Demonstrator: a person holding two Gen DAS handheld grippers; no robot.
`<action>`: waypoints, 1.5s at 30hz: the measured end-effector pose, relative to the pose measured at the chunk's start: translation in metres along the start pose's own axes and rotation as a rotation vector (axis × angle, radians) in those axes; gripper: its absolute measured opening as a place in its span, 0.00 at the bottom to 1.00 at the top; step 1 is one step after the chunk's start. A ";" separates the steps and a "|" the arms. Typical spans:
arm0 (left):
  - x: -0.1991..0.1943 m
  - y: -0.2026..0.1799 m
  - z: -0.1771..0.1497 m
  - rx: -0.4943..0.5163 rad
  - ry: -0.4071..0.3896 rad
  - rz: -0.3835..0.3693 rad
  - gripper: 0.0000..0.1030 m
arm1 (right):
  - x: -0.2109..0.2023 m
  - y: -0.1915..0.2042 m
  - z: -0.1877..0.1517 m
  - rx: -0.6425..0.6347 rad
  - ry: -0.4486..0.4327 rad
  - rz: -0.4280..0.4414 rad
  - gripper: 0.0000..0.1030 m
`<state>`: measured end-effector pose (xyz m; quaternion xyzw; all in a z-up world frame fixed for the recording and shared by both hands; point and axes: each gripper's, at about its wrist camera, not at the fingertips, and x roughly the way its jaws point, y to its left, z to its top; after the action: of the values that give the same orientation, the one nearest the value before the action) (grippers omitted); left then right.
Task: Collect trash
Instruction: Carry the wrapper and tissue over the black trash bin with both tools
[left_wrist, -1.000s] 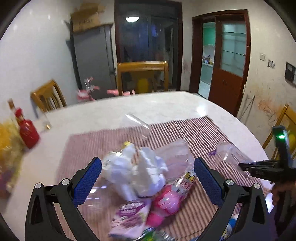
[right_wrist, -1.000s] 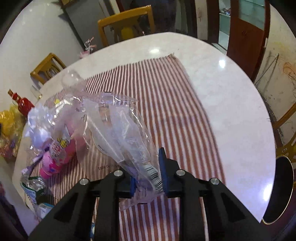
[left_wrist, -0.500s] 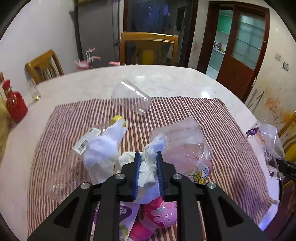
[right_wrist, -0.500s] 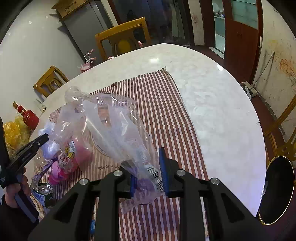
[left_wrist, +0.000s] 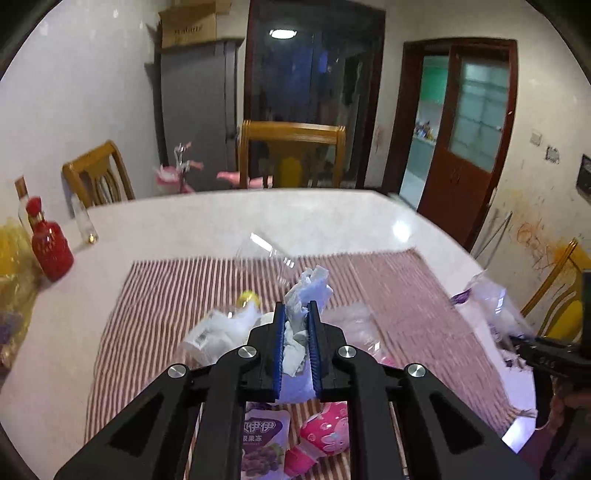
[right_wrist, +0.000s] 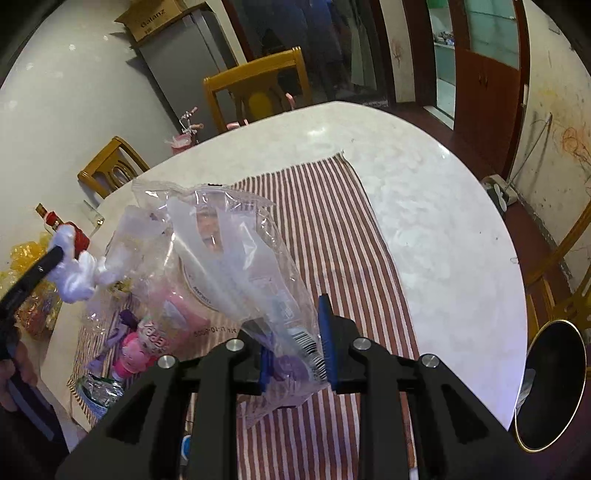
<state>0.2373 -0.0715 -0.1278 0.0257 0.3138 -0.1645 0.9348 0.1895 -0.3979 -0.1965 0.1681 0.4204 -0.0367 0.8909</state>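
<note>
Step now: the left gripper (left_wrist: 296, 332) is closing its jaws on a crumpled white tissue (left_wrist: 301, 328), and the tissue is pinched between the blue pads, up off the table.
Right gripper (right_wrist: 293, 341): it is shut tight on the bottom edge of a clear plastic bag (right_wrist: 221, 254) and holds the bag up over the striped cloth (right_wrist: 325, 221).
Where the trash is: the tissue is in the left gripper, close beside the bag's left side in the right view; more trash lies on the cloth.
Next move: I think the tissue needs to go into the bag. The bag's opening must face the tissue first, and from here I cannot tell where the opening is.
Still to pick up: a pink toy bottle (left_wrist: 325, 432), a purple jelly pouch (left_wrist: 260, 439), a clear cup (left_wrist: 264, 254) on its side and a flat plastic bottle (left_wrist: 218, 332) with a yellow cap.
In the way: the bag is floppy and its top may fold shut.
Not trash, I think: a red bottle (left_wrist: 50, 245) and a small glass (left_wrist: 85, 225) stand at the table's (left_wrist: 369, 221) far left, well apart from the pile.
</note>
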 end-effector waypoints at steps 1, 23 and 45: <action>-0.005 -0.002 0.002 0.006 -0.010 -0.003 0.10 | -0.002 0.002 0.000 -0.003 -0.004 0.001 0.22; -0.049 -0.083 0.012 0.135 -0.094 -0.158 0.10 | -0.049 -0.016 -0.007 0.049 -0.093 -0.044 0.22; -0.033 -0.268 -0.007 0.363 -0.054 -0.488 0.11 | -0.066 -0.328 -0.143 0.633 0.117 -0.614 0.22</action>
<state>0.1217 -0.3144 -0.0988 0.1115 0.2511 -0.4384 0.8558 -0.0266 -0.6639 -0.3185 0.3018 0.4683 -0.4172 0.7180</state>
